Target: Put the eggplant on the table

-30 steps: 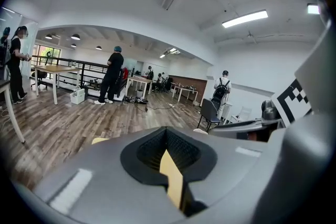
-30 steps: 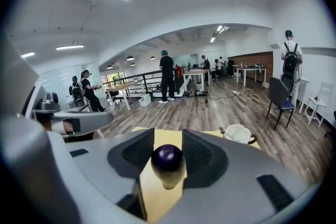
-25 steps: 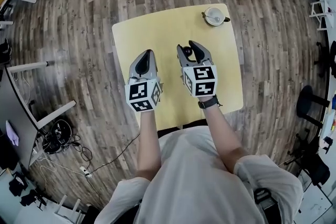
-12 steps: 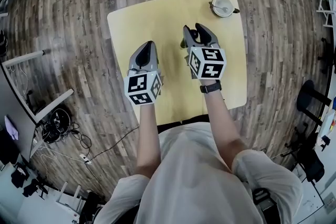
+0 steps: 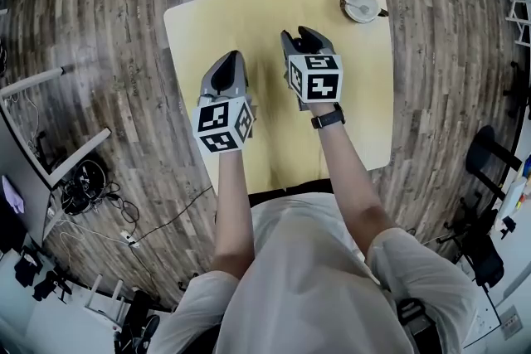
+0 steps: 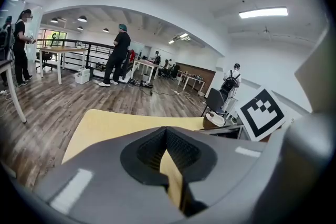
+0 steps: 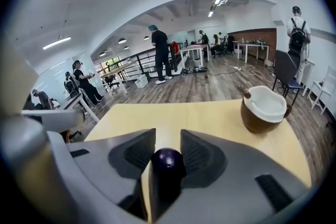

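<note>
A dark purple eggplant (image 7: 168,162) stands on end between the jaws of my right gripper (image 7: 168,136), whose jaws are closing on it, and the pads press its sides. In the head view the right gripper (image 5: 299,34) hangs over the middle of the yellow table (image 5: 249,12), and its body hides most of the eggplant. My left gripper (image 5: 231,60) hovers beside it on the left, over the table's left half. Its fingertips meet and it holds nothing, as the left gripper view (image 6: 167,131) shows.
A brown bowl with a white inside (image 5: 360,2) stands at the table's far right corner, with a small spoon in it (image 7: 262,107). Wooden floor surrounds the table. Other desks, chairs and several people stand far off in the room.
Both grippers have sunk toward the tabletop and moved a little farther out over it. The right one still carries the eggplant.
</note>
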`<state>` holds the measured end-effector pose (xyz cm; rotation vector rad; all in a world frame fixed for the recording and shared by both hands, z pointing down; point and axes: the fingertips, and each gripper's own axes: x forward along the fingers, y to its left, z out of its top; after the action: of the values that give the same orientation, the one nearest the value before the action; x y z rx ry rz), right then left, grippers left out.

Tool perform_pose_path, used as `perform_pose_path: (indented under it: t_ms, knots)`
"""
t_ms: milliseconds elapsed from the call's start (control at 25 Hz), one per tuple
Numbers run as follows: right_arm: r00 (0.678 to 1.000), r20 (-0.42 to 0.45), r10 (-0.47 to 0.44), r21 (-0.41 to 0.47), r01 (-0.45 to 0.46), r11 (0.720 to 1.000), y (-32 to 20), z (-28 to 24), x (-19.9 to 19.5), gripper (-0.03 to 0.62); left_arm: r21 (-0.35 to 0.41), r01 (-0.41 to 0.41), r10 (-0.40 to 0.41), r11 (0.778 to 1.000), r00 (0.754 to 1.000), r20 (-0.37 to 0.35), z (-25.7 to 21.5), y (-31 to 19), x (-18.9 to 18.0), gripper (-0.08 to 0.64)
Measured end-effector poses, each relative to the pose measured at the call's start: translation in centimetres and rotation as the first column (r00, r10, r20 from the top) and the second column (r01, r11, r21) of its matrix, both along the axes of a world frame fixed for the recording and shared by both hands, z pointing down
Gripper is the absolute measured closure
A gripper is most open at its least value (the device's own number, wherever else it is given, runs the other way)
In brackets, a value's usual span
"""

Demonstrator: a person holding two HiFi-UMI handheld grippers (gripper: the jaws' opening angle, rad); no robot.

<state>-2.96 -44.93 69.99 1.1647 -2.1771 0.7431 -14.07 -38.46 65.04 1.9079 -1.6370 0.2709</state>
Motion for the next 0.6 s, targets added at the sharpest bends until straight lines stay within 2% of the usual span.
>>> perform_pose_path:
  t_ms: [240,480,520,600]
  knots:
    - [0.996,-0.086,-0.033,-0.073,0.027,0.997,0.3,3.6,-0.2,0.446,-0.021,0.003,-0.003,1.0,1.0,-0.002,1.3,-0.2,0.0,0.551]
    - [0.988,-0.135,-0.074,-0.103,0.06,0.993,0.1,5.1,-0.8,0.447,-0.03,-0.006,0.006,1.0,1.0,0.001,2.1,-0.1,0.2,0.551]
    - [0.988,-0.13,-0.083,-0.108,0.069,0.992,0.1,5.2,-1.0,0.442,-0.032,-0.008,0.008,0.999,1.0,0.002,2.1,0.0,0.2,0.551]
    - [0.989,-0.108,-0.103,-0.118,0.09,0.989,0.2,5.2,-1.4,0.383,-0.032,-0.011,0.011,0.999,1.0,0.001,2.0,0.1,0.3,0.551]
